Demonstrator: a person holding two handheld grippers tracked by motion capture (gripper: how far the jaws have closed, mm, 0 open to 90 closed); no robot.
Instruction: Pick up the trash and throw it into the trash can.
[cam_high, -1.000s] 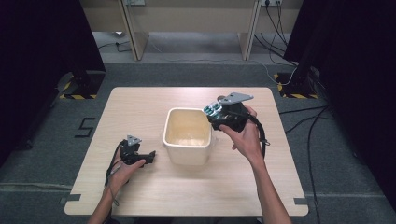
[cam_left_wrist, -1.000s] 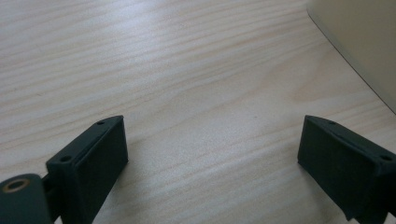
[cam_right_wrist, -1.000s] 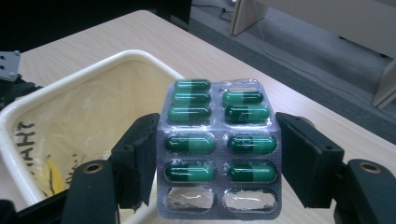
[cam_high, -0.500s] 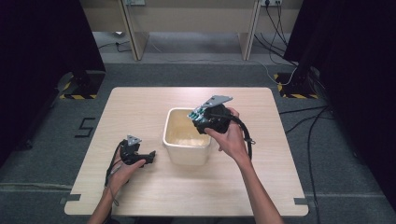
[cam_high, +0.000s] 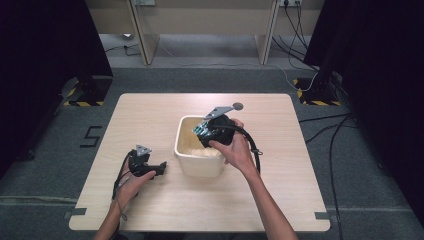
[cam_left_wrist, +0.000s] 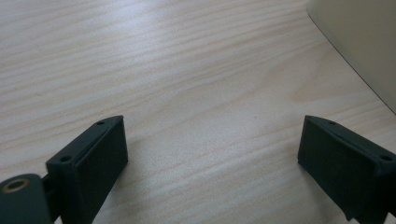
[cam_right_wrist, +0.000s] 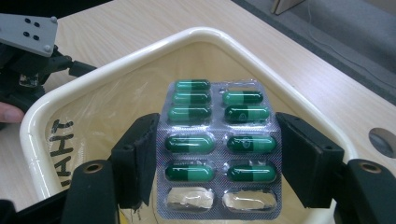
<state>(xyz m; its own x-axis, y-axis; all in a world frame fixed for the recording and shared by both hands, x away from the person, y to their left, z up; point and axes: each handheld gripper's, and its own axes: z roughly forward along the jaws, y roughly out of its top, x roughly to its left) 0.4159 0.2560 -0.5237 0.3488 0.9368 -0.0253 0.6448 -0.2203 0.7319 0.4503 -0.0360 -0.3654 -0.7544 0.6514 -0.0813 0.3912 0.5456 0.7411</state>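
Note:
A silver blister pack of green capsules (cam_right_wrist: 217, 140) sits flat between the jaws of my right gripper (cam_right_wrist: 217, 163), which is shut on its two long edges. Two pockets at its near end are burst and empty. The right gripper (cam_high: 202, 131) hangs over the mouth of a cream plastic bin (cam_high: 186, 157) in the middle of the table, with the blister pack (cam_high: 200, 131) above the bin's inside (cam_right_wrist: 140, 100). My left gripper (cam_high: 161, 167) rests on the wood to the left of the bin, jaws wide open (cam_left_wrist: 210, 154), nothing between them.
The bin wall (cam_left_wrist: 369, 42) stands close by the left gripper's right jaw. A clear liner lines the bin, and black lettering marks its inner wall (cam_right_wrist: 60, 149). A round hole (cam_high: 237, 105) lies in the table behind the bin. Cables run from both grippers.
My right gripper has moved leftward and down with the blister pack, from beside the bin's right rim to above its opening. The left gripper has stayed put.

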